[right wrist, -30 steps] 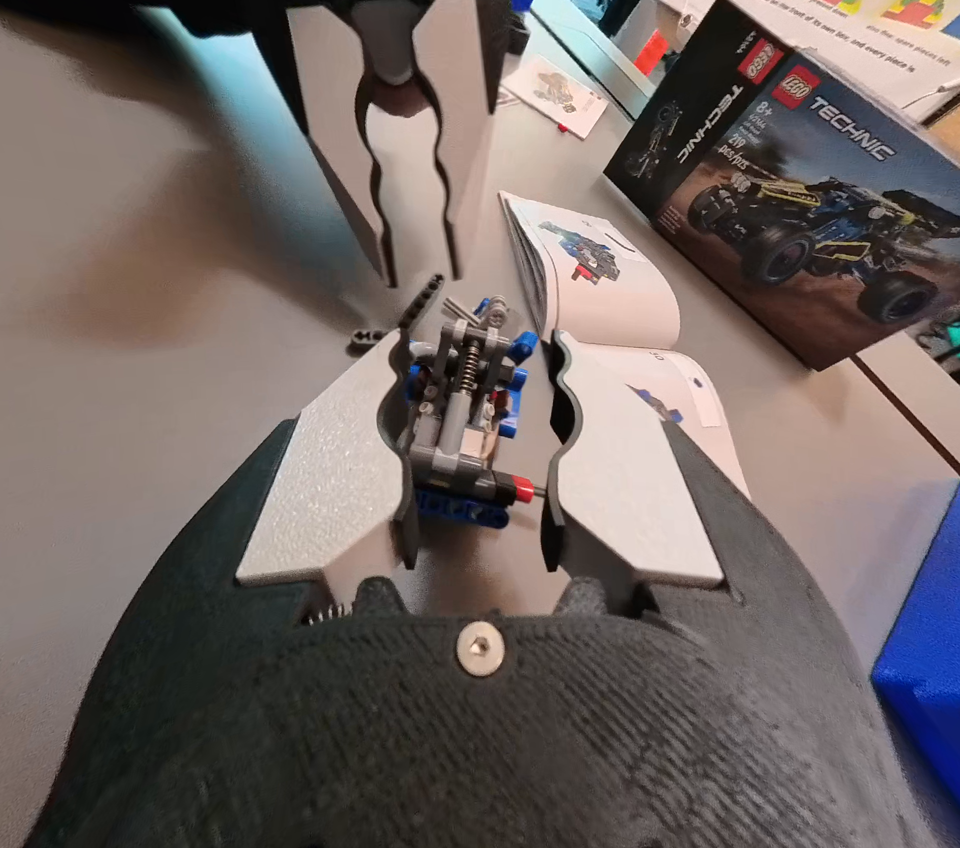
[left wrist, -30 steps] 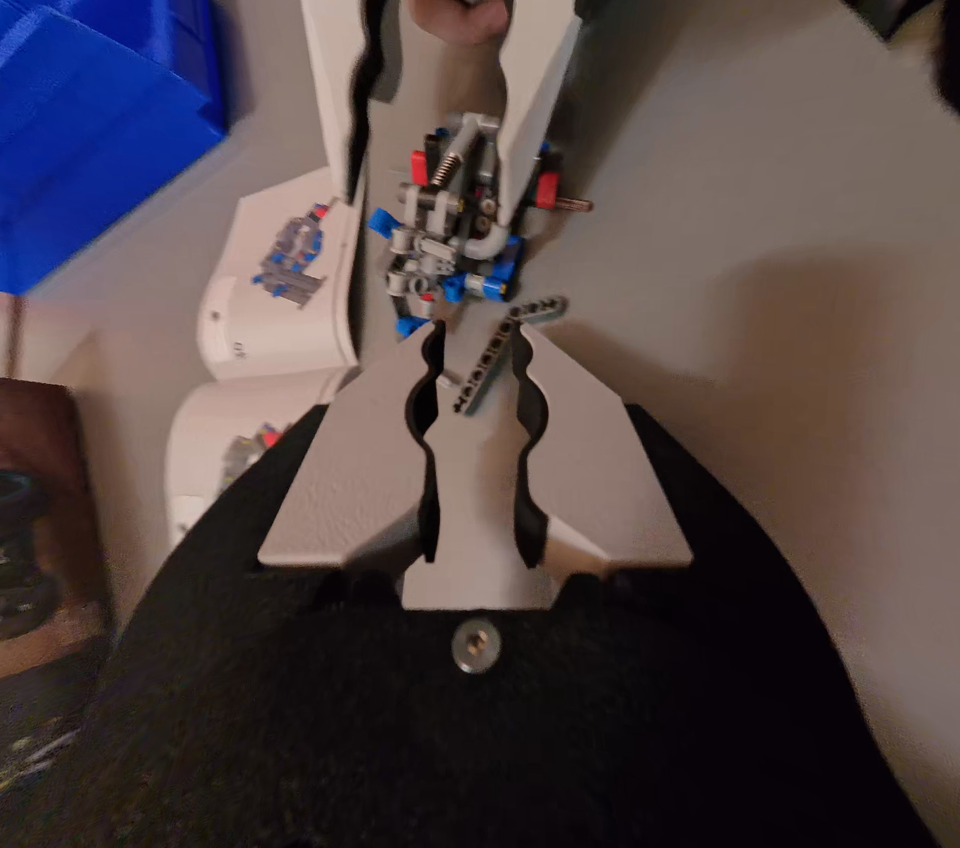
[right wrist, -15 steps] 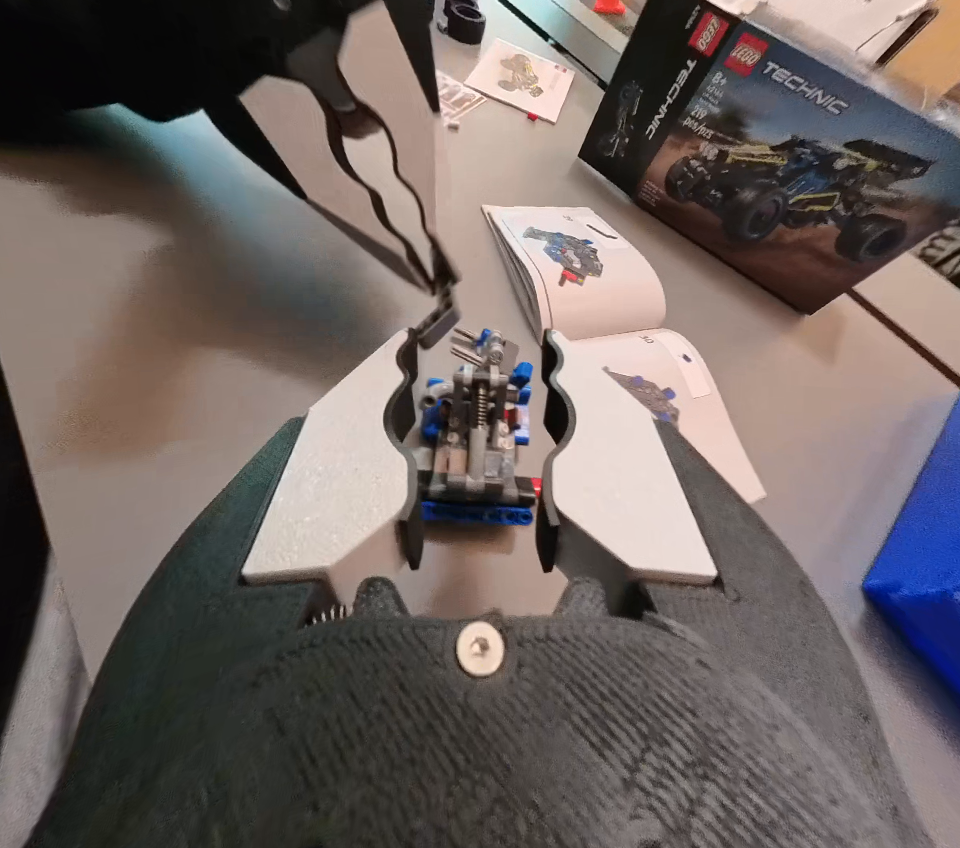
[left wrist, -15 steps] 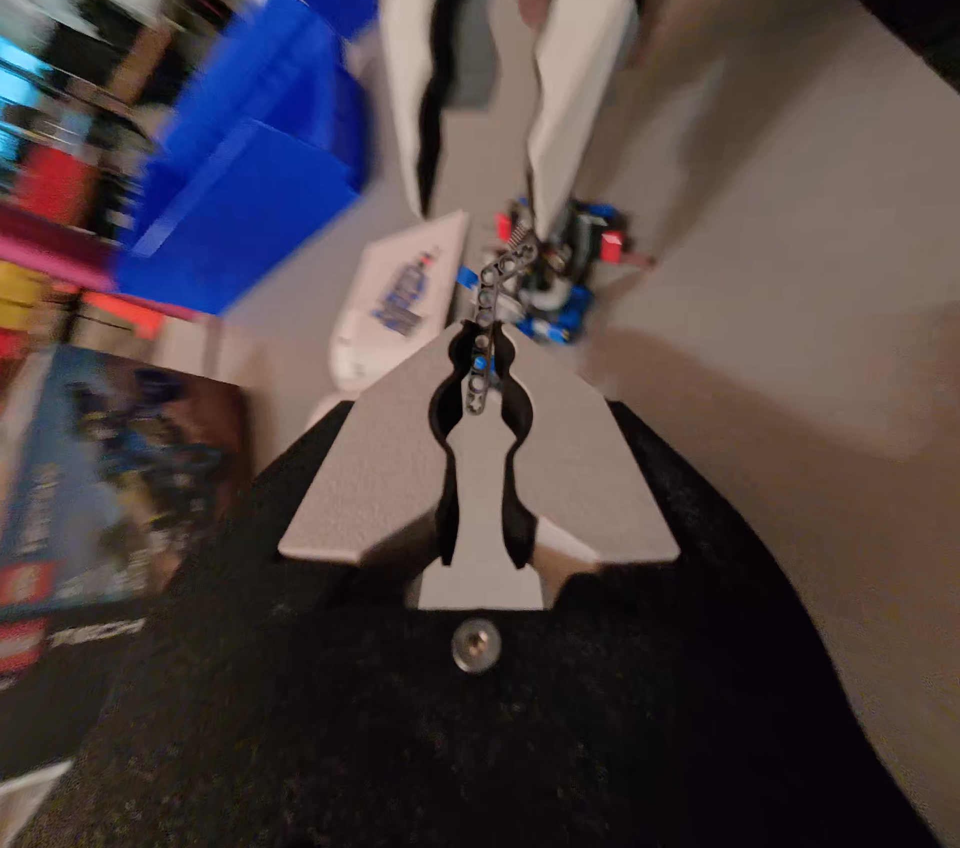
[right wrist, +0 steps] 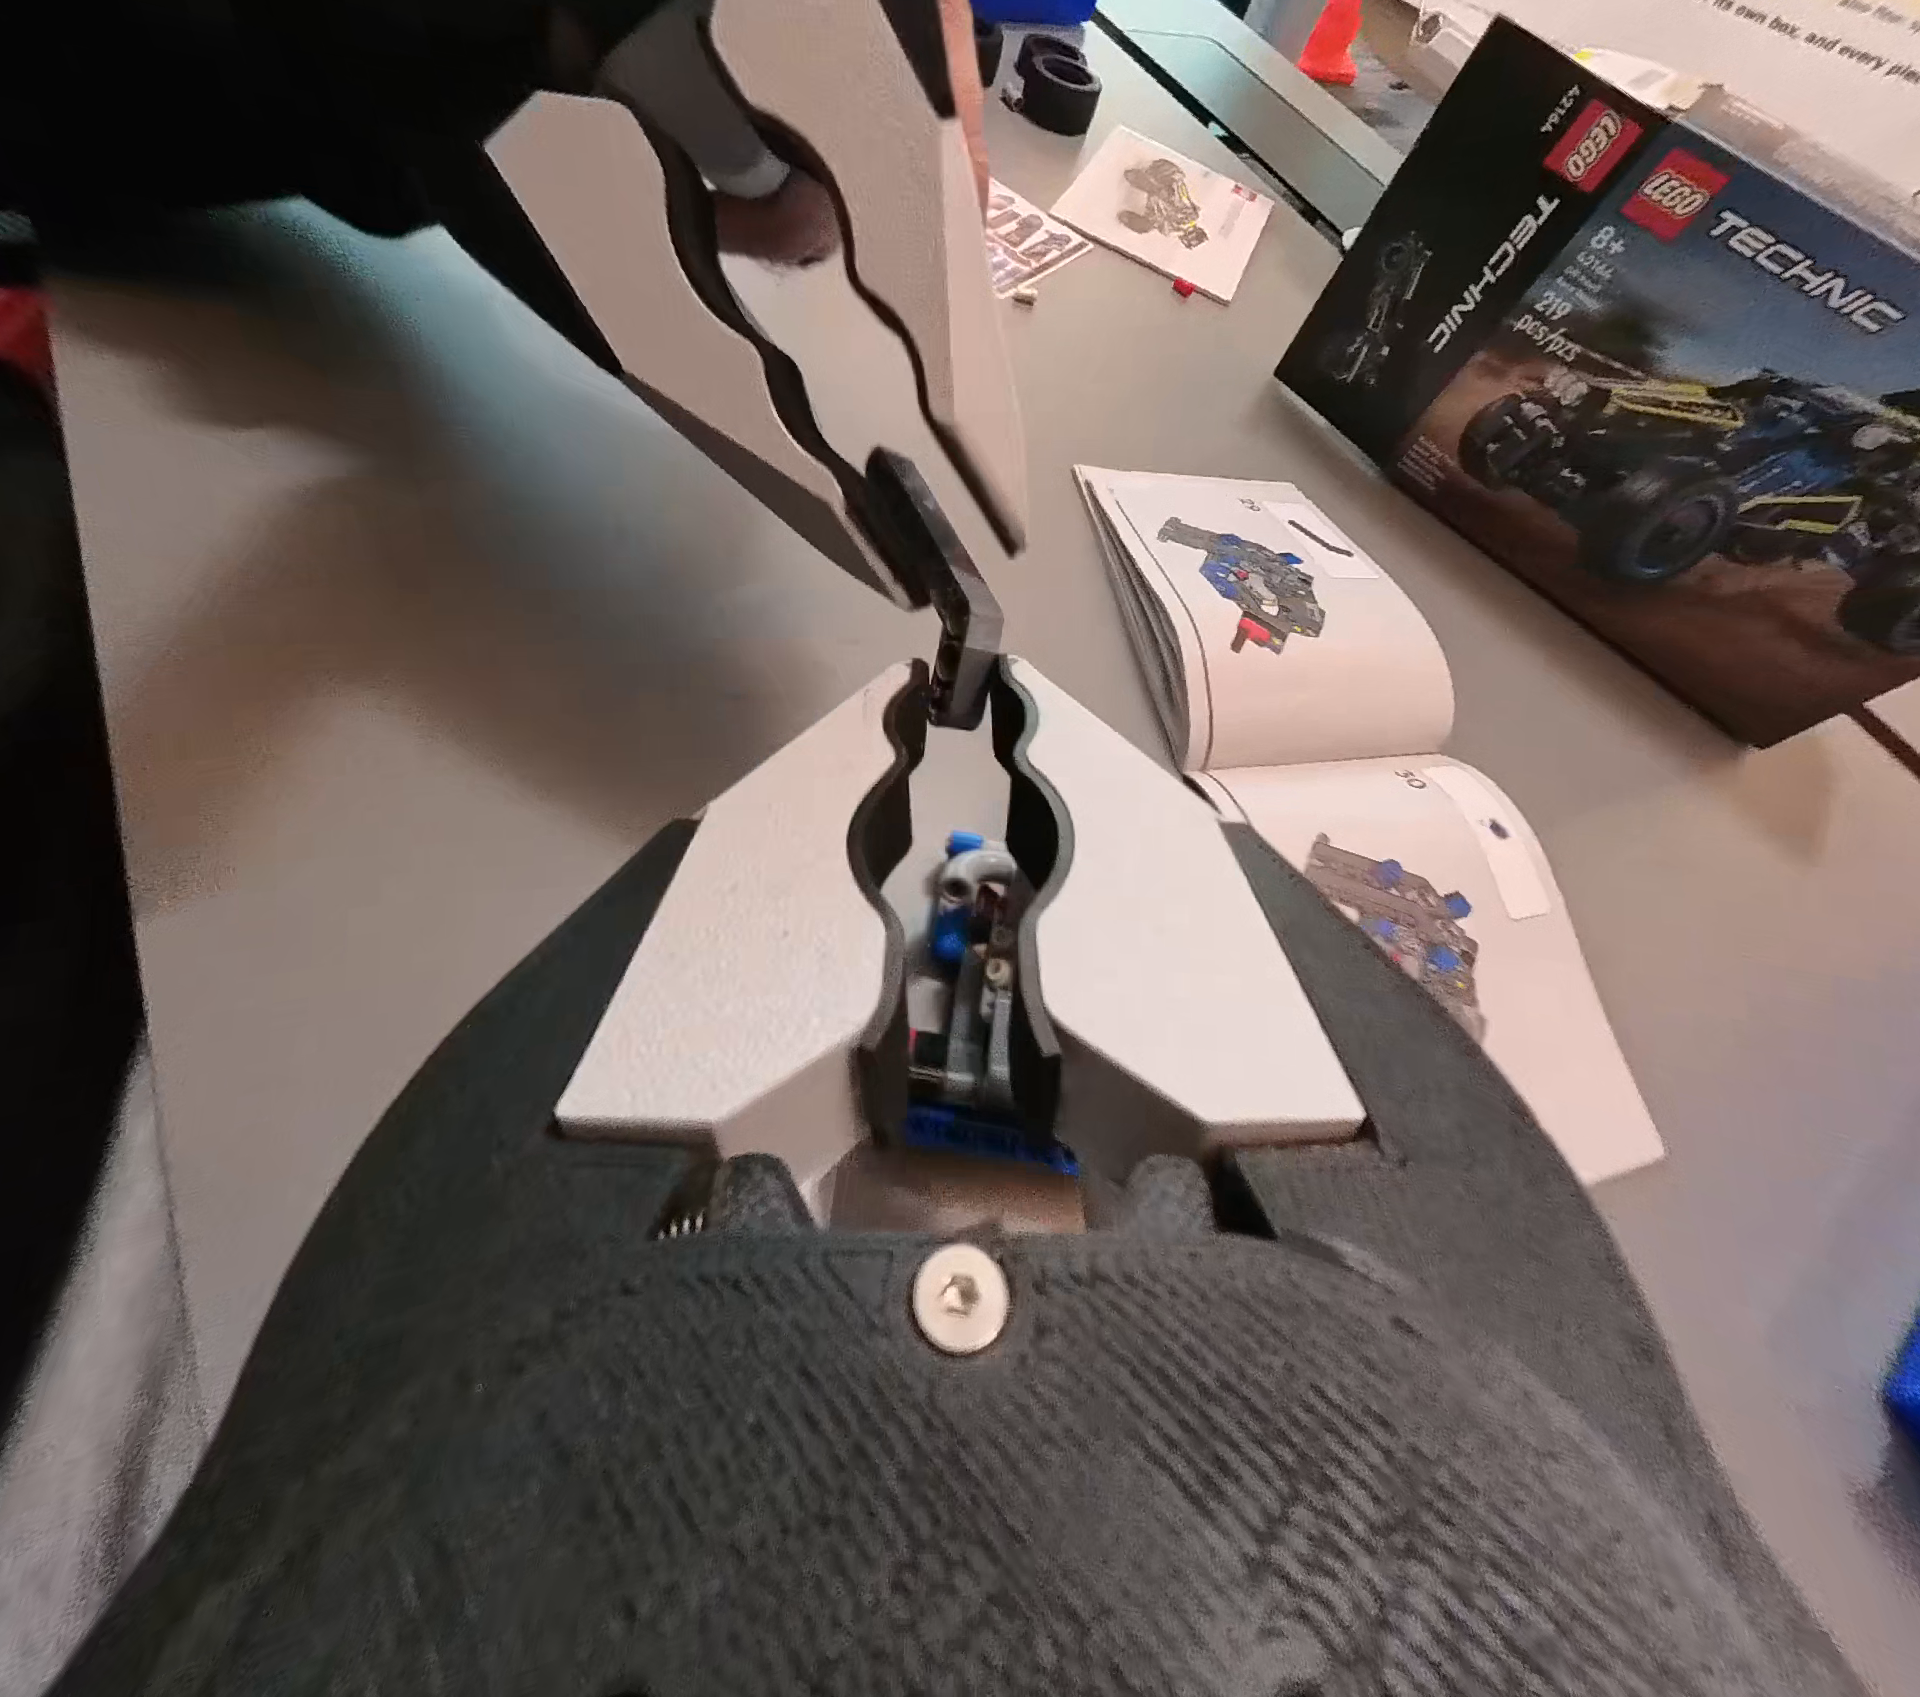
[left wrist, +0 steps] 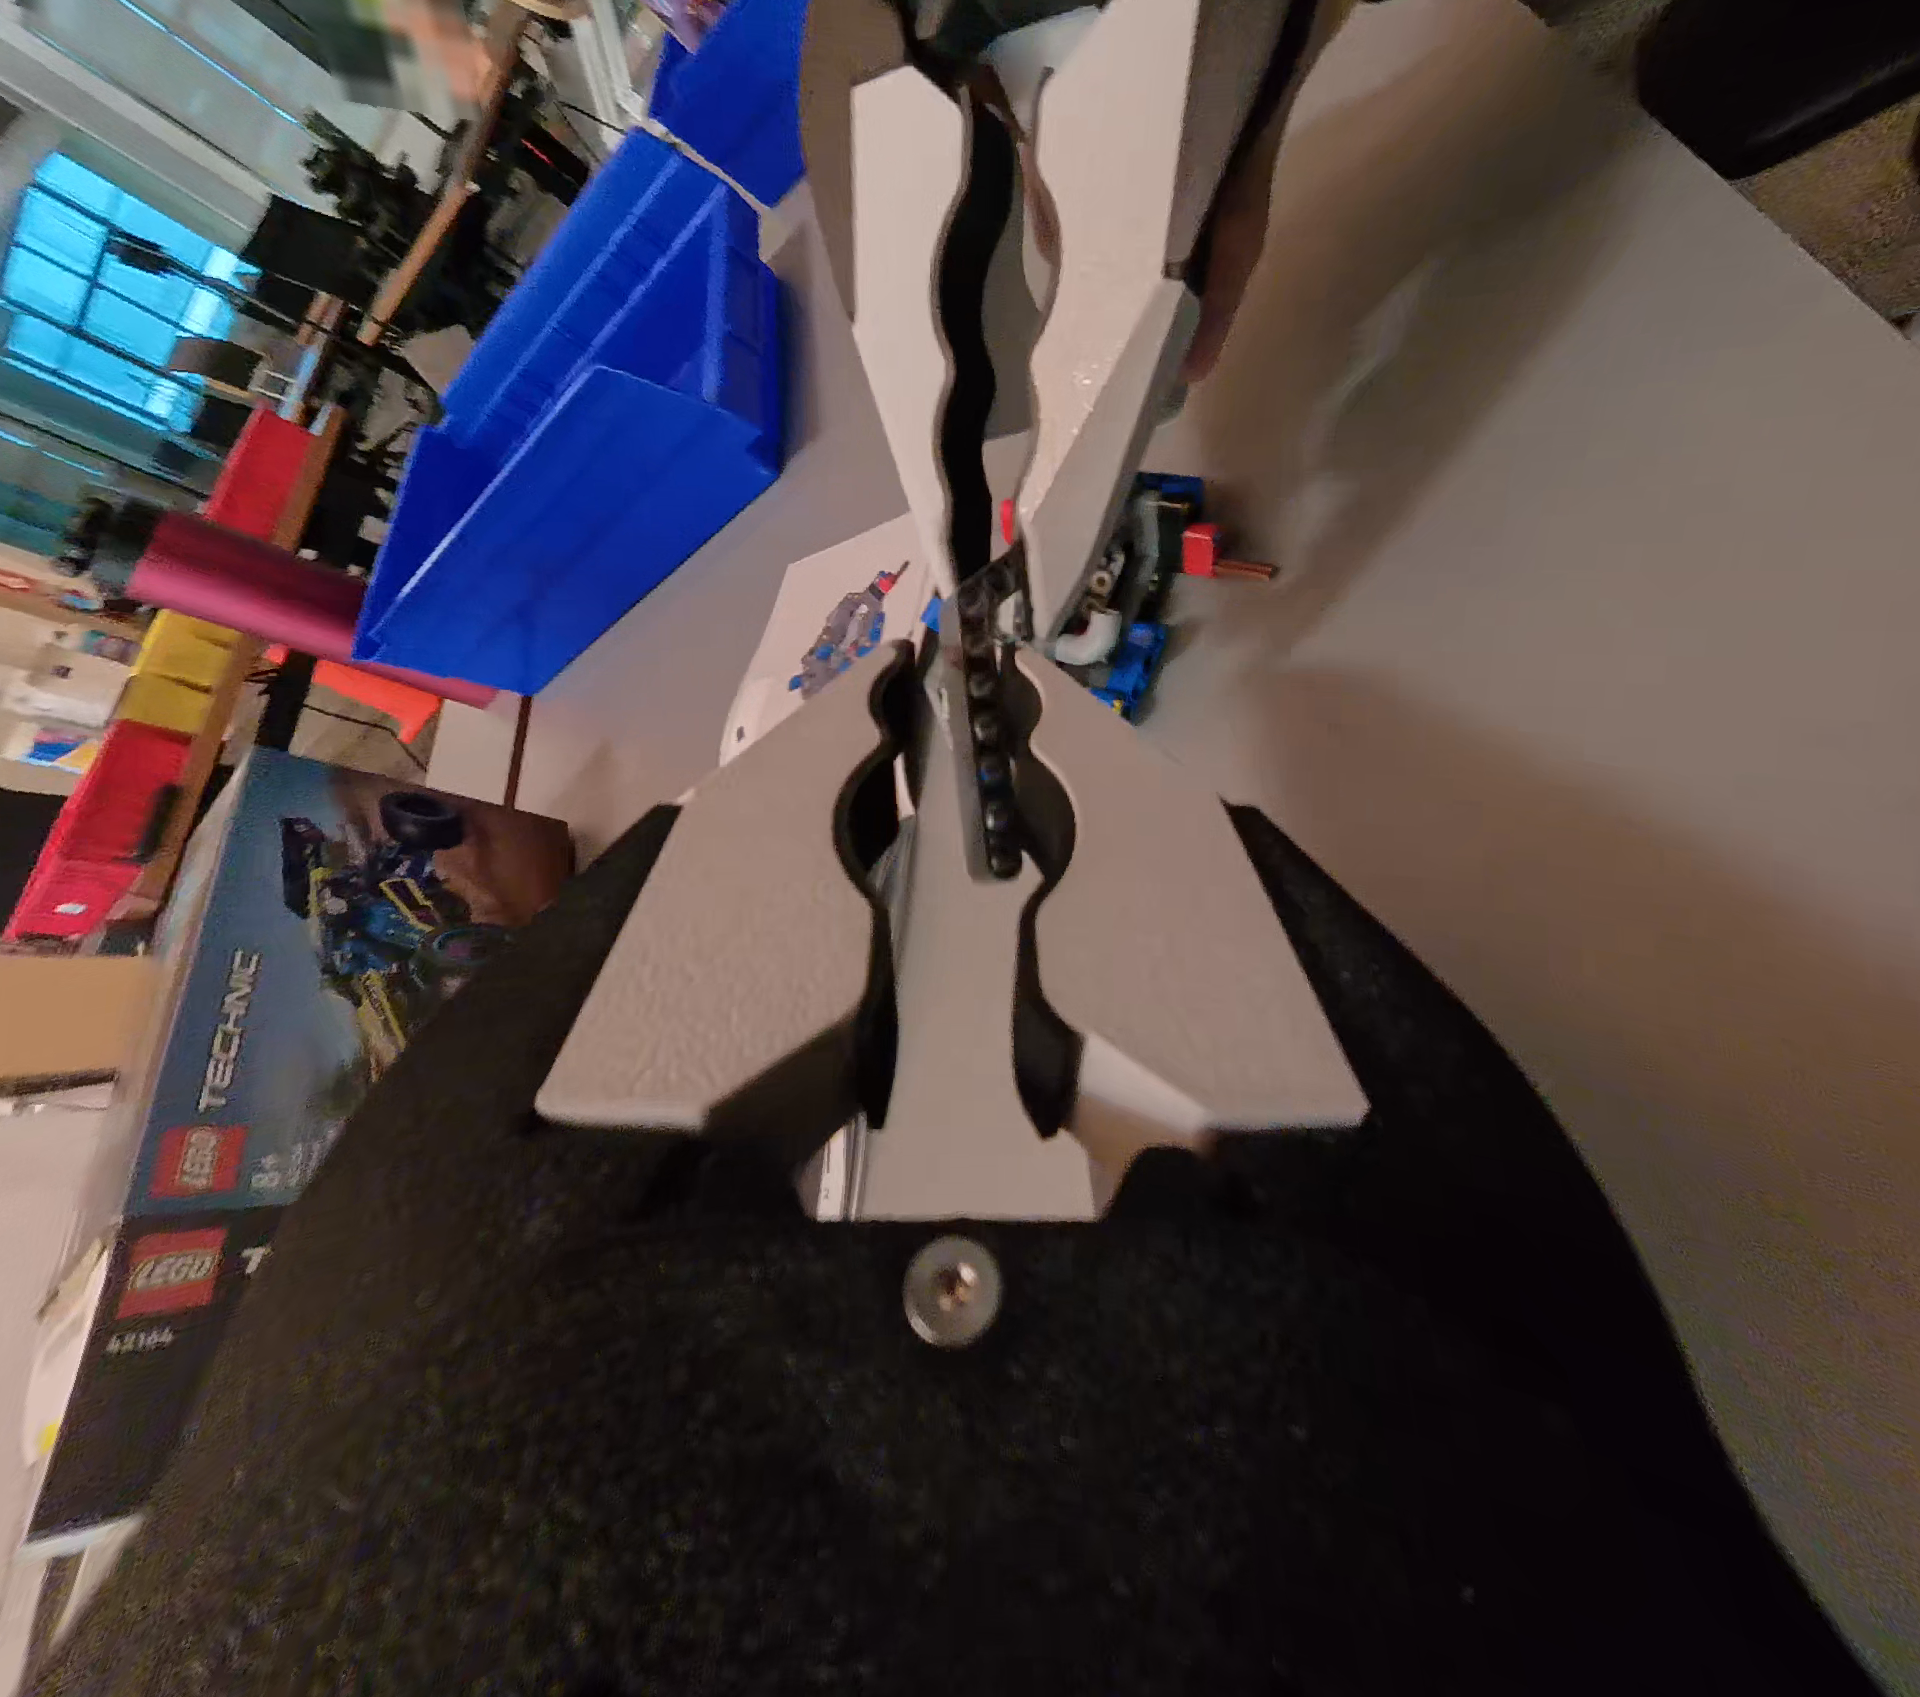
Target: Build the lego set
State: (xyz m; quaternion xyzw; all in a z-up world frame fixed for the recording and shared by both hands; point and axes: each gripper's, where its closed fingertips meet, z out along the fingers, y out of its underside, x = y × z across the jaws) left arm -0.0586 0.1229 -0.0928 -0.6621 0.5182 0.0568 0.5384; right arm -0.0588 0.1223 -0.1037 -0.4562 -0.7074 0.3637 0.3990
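Note:
A dark grey bent beam with holes [left wrist: 987, 764] is held in the air between the two grippers. My right gripper [right wrist: 961, 676] is shut on one end of the beam [right wrist: 961, 639]; it also shows in the left wrist view [left wrist: 987, 577], coming from above. My left gripper [left wrist: 961, 660] is open a little. The beam's other end stands between its pads, lying against one finger [right wrist: 831, 525] with a gap to the other. A small grey, blue and red brick model [left wrist: 1132, 608] sits on the grey table [right wrist: 416, 712], and shows under my right fingers [right wrist: 971, 951].
An open instruction booklet [right wrist: 1299, 608] lies right of the model, with a dark toy box [right wrist: 1662, 400] behind it. Blue bins [left wrist: 582, 484] stand at the table's far side. A leaflet [right wrist: 1164, 213] and black tyres [right wrist: 1049, 78] lie farther off. Less than 4 cm separates the two grippers' tips.
My left gripper shut on the beam on the table and lifted it. My right gripper left the model, rose and shut on the beam's free end. My left jaws then widened.

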